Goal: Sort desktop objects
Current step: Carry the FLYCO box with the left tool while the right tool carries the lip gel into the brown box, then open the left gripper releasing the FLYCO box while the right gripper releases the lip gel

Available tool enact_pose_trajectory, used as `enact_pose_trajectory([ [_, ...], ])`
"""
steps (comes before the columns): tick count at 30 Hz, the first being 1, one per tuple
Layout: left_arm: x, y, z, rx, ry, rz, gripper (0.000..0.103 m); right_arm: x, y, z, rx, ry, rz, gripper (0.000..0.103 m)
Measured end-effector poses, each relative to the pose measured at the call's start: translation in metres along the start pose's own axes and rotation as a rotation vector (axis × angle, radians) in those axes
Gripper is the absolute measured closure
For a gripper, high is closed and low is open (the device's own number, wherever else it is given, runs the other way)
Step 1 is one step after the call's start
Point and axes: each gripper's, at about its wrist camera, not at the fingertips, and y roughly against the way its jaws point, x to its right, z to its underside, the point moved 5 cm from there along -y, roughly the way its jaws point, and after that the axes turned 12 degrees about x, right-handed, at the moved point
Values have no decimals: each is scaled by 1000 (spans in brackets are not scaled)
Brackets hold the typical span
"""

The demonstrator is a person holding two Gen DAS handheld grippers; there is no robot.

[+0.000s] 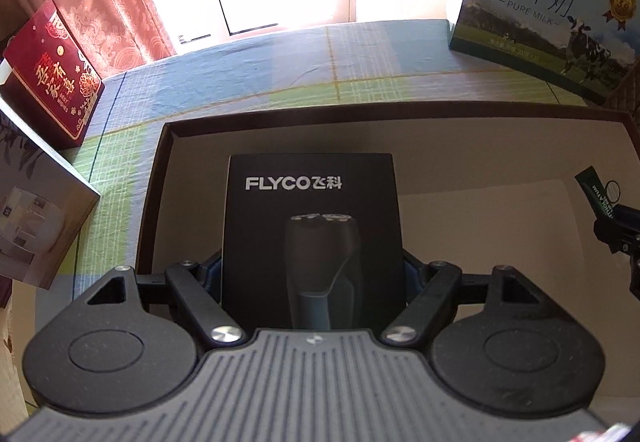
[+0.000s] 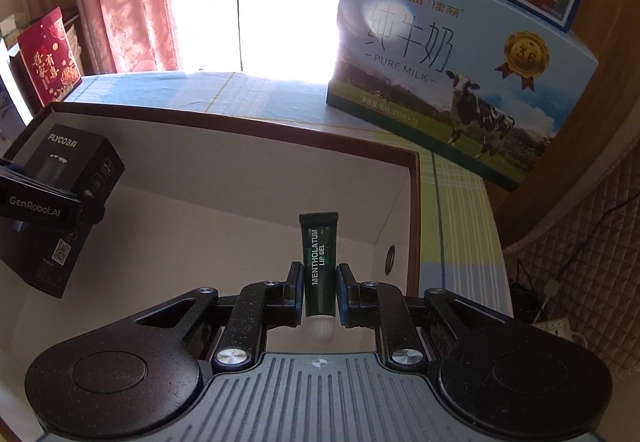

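Left tongs: clamped on the sides of the shaver box, held above the tray.
Right tongs: closed on the lip gel low on its body, cap toward the camera, also over the tray.
Shaver box: stiff card, probably light; flat sides give a sure hold, though a hard squeeze may dent them.
Lip gel: small, soft, glossy tube, likely slippery; best gripped low, near the firmer cap end.
Table: checked cloth, milk carton beyond.
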Motion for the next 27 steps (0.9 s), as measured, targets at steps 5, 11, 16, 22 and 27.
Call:
enact_pose_trajectory([
  [5, 2, -5, -3, -10, 8, 7, 27, 1, -3, -1, 5, 16, 7, 90],
  [11, 4, -7, -4, -3, -23, -11, 26, 6, -3, -4, 28, 8, 19, 90],
  [16, 2, -2, -3, -10, -12, 16, 26, 6, -2, -2, 32, 6, -17, 89],
  [22, -4, 16, 3, -8, 19, 56, 26, 5, 11, 3, 45, -25, -64, 81],
  [27, -9, 38, 5, 17, 45, 84, 26, 3, 32, 6, 79, -44, -92, 61],
])
